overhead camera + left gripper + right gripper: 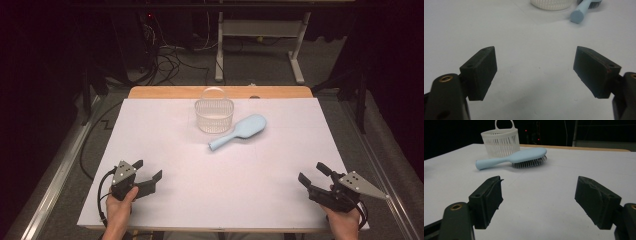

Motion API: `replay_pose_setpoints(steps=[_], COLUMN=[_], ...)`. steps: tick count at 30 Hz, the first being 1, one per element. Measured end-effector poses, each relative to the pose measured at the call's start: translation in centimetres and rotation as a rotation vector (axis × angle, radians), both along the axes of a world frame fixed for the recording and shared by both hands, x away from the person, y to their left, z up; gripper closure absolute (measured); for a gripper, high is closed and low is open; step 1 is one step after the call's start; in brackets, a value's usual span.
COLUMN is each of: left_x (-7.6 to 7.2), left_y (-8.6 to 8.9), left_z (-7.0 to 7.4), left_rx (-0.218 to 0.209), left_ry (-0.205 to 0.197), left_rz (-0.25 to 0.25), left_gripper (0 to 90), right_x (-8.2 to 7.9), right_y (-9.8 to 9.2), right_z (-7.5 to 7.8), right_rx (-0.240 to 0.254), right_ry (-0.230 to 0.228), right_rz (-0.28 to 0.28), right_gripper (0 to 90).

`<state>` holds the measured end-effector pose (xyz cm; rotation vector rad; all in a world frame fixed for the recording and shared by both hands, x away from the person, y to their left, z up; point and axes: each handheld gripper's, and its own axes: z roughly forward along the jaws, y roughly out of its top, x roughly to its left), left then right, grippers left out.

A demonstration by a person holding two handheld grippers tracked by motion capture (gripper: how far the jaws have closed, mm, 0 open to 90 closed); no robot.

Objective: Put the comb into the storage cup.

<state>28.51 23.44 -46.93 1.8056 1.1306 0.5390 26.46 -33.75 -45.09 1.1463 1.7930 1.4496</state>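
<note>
Both grippers open, empty: left (pixel 148 170) lower left, right (pixel 313 173) lower right (brush (pixel 240 131) beside basket (pixel 214 115), upper centre).

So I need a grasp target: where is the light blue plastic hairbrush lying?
In the high view, the light blue plastic hairbrush lies bristles-down mid-table, just right of the white slatted basket.

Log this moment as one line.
left gripper: open, empty | right gripper: open, empty | hairbrush: bristles down, beside basket | nothing held

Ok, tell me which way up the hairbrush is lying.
Bristles down. The hairbrush lies flat on the table beside the basket, smooth back up.
</note>
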Motion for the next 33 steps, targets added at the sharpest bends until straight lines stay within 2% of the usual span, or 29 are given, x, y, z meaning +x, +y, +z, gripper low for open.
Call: replay_pose_setpoints(steps=[4,13,24,33], left_x=[0.1,0.1,0.2,0.2], left_y=[0.0,-0.1,0.0,0.0], left_z=[0.0,-0.1,-0.2,-0.2], left_rx=[-0.003,-0.005,-0.001,-0.001], left_ry=[0.0,0.004,0.003,0.001], left_rz=[0.0,-0.018,-0.008,-0.004], left_gripper=[20.0,20.0,20.0,20.0], right_x=[-0.2,-0.3,0.2,0.6], right_y=[-0.3,0.0,0.6,1.7], right_z=[0.1,0.4,0.5,0.9], right_rx=[0.023,0.025,0.002,-0.009], right_ry=[-0.006,-0.022,-0.023,-0.025], right_rz=[-0.009,0.006,0.02,0.053], right_gripper=[22.6,24.0,25.5,26.8])
